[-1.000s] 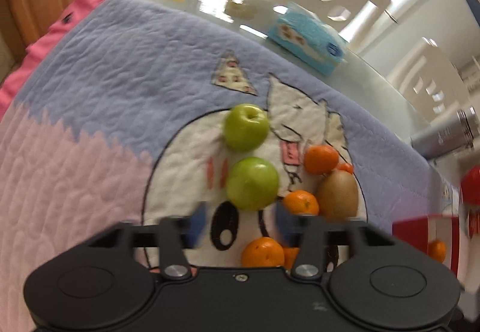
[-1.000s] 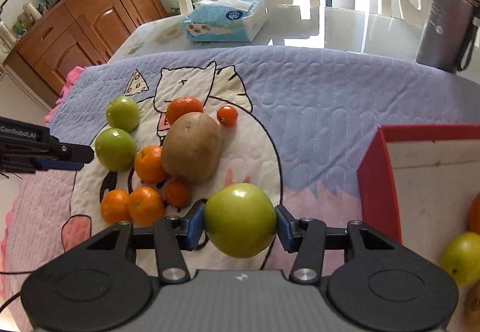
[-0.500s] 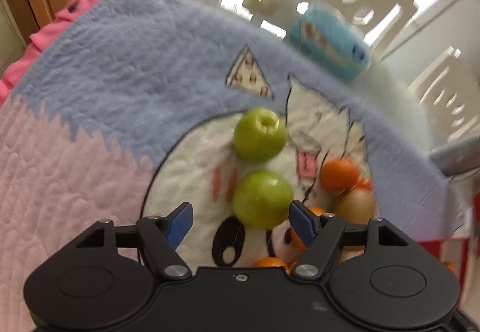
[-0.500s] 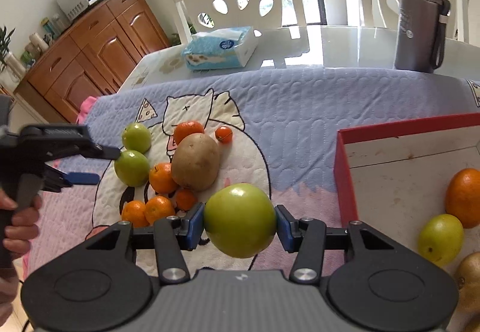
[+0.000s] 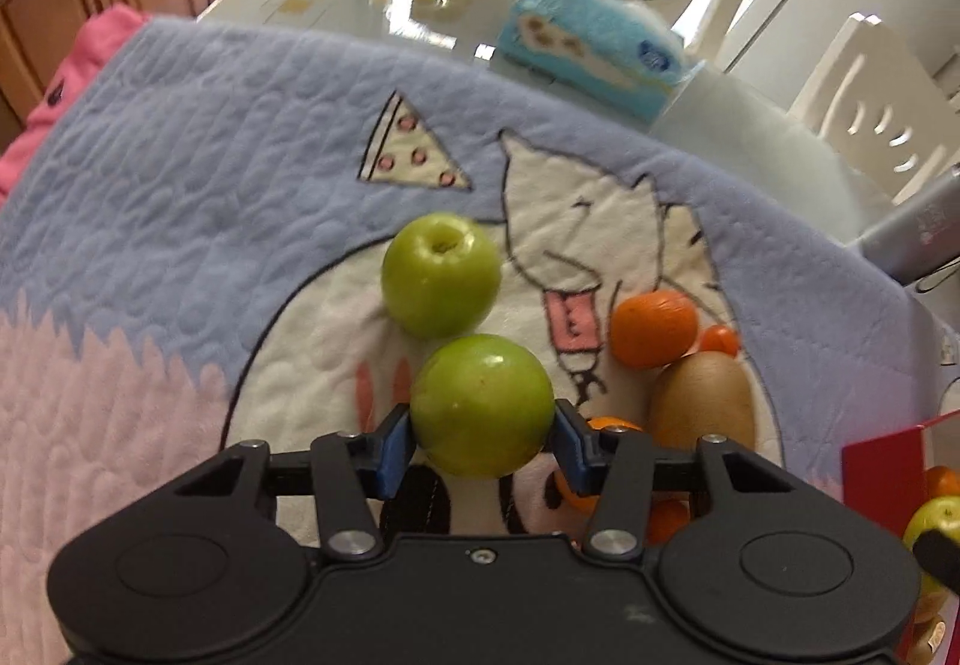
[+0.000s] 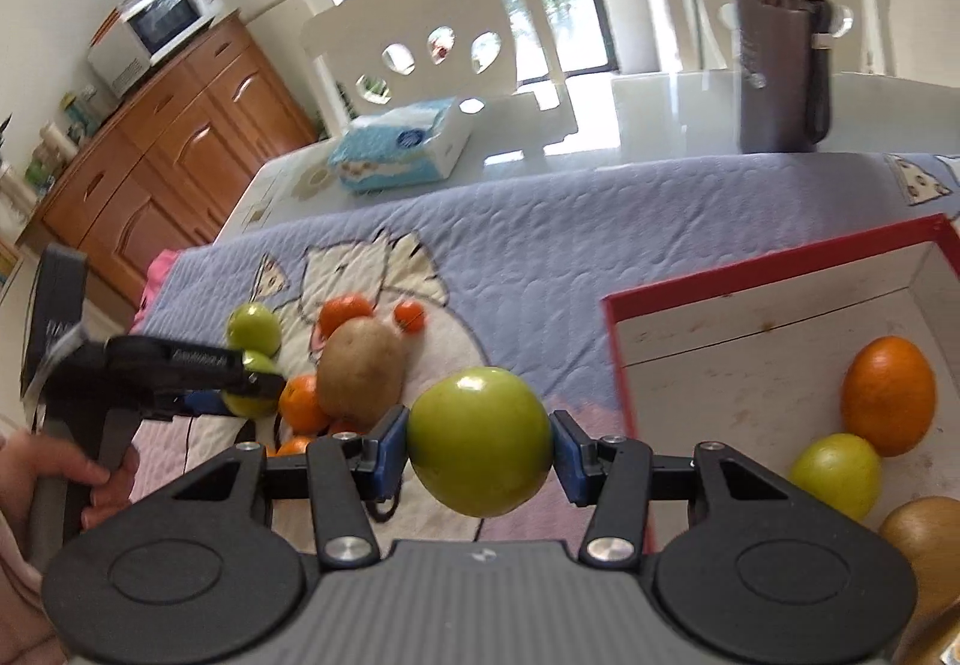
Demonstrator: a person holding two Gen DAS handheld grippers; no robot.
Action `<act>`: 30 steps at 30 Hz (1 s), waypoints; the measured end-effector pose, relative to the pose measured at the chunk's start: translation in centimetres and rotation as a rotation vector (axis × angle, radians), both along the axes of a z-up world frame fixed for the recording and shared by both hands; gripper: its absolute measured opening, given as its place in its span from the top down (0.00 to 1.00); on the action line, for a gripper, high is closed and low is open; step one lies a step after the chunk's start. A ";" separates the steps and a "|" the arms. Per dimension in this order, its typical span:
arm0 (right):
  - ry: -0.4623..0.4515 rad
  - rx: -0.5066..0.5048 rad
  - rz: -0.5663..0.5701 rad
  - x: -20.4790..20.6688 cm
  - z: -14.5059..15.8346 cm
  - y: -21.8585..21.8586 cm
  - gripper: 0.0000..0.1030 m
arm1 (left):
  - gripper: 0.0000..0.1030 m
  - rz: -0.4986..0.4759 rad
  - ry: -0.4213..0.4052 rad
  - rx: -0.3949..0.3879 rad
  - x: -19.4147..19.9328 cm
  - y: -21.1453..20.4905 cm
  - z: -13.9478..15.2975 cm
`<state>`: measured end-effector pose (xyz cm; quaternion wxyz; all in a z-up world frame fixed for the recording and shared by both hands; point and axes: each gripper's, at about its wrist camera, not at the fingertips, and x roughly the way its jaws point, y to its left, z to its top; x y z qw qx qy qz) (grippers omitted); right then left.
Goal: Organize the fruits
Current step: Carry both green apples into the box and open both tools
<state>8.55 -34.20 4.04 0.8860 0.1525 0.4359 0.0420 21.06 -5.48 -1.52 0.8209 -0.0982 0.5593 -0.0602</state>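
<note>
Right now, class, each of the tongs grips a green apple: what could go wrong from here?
1. The left tongs pinch their apple only at its sides; it could slip.
2. A second apple sits just behind and might be nudged.
3. The right tongs' apple might hit the red box rim.

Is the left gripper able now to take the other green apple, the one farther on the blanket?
Probably not yet. The left gripper is already shut on a green apple, so its fingers are full. The farther green apple lies just beyond, uncovered, reachable once the held one is released.
</note>
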 end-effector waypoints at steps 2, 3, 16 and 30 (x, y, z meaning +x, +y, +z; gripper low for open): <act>-0.011 0.013 -0.029 -0.3 0.3 -1.0 0.50 | 0.44 0.005 0.009 -0.008 0.1 0.0 0.7; -0.014 0.015 -0.042 -0.5 0.4 -1.6 0.50 | 0.44 0.006 0.002 -0.015 0.1 -0.1 1.1; -0.080 -0.042 -0.346 -2.9 3.4 -13.6 0.50 | 0.44 -0.360 -0.244 0.002 -0.2 -13.3 10.8; 0.069 -0.017 -0.381 -5.4 -2.3 -18.2 0.50 | 0.44 -0.641 -0.091 -0.052 -4.1 -28.0 5.8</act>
